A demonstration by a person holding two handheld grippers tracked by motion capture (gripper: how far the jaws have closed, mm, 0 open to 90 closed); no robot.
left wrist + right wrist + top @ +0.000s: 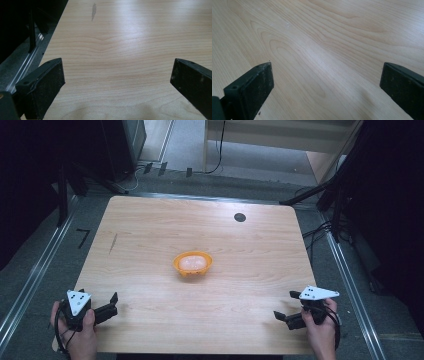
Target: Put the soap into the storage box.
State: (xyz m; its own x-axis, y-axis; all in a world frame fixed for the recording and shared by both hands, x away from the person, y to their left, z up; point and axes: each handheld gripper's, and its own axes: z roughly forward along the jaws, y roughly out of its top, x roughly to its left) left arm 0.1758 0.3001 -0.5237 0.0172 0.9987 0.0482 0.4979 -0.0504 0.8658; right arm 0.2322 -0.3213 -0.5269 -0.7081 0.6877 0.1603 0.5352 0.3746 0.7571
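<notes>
Table (150,235) evenly lit from above; surroundings at left and right edges near black. Soft, low-res high view, orange bowl (193,263) slightly blown out inside, faint shadow beneath. Broad glare band across wood in left gripper view (140,22), milder sheen in right gripper view (317,57). Near jaws soft, out of focus, with faint shadows on the wood below. Grain sharper mid-frame.

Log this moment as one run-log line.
left gripper: open, holds nothing, near-left table corner | right gripper: open, holds nothing, near-right corner | orange bowl: table centre, untouched
</notes>
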